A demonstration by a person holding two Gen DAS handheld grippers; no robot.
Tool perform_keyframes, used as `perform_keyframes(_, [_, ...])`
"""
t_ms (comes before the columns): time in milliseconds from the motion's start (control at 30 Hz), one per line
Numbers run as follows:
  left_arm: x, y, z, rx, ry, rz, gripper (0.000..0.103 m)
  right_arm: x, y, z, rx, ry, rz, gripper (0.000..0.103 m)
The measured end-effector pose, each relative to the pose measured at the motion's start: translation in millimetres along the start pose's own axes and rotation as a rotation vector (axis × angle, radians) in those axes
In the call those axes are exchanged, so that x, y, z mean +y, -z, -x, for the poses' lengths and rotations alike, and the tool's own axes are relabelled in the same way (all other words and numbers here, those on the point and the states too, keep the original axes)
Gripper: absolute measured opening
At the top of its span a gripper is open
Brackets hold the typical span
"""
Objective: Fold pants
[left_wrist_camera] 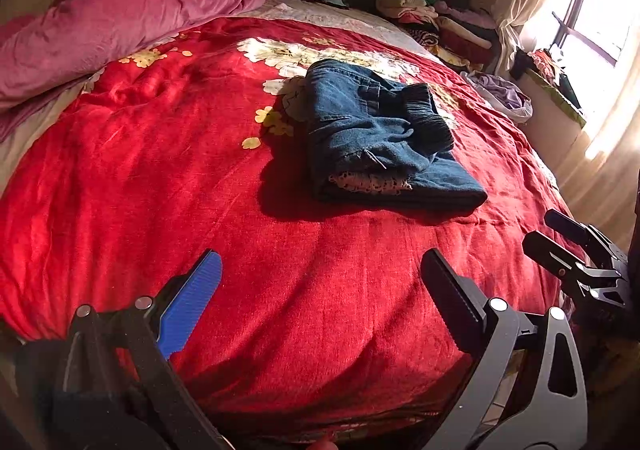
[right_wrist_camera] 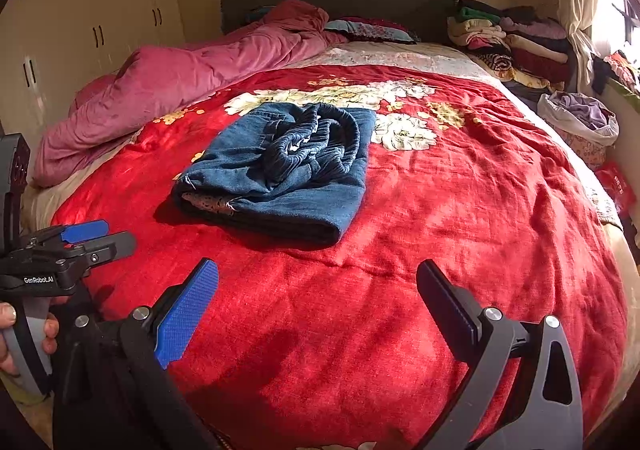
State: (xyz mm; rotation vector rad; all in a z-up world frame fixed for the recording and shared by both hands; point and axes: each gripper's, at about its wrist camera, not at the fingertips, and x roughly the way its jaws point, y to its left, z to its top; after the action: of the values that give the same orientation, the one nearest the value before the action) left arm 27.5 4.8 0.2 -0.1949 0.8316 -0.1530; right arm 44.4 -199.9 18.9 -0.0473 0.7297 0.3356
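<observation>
The pants (left_wrist_camera: 380,138) lie folded in a bundle on the bed (left_wrist_camera: 280,290); both the left gripper (left_wrist_camera: 320,290) and right gripper (right_wrist_camera: 316,298) gape wide, empty, so the task looks done

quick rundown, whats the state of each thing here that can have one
pants: folded into a compact stack, lying flat on the red blanket, held by neither tool
left tool: open, empty, short of the pants
right tool: open, empty, short of the pants
red blanket: spread over the bed, wrinkled
pink duvet: bunched up along the bed's far left side
wardrobe doors: shut
</observation>
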Motion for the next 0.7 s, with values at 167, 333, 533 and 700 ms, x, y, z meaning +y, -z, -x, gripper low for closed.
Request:
perform_keyframes(167, [-1.4,-0.2,1.9,-0.004,-0.002,-0.003,0.093,-0.3,0.5,1.6,-0.002,-0.001,-0.001,0.099])
perform_keyframes(333, [-1.5,-0.7,2.7,-0.002,-0.005,-0.004,0.093,-0.3,1.1,2.2,0.000,-0.003,-0.001,0.099])
perform_keyframes(533, [-2.7,-0.7,3.3,-0.002,-0.004,-0.004,0.093,0.5,1.4,1.9,0.004,-0.004,-0.006,0.099])
perform_keyframes(700, [-1.8,-2.8,6.6,-0.005,-0.007,-0.010,0.093,0.7,1.6,1.1,0.003,-0.001,-0.011,0.099])
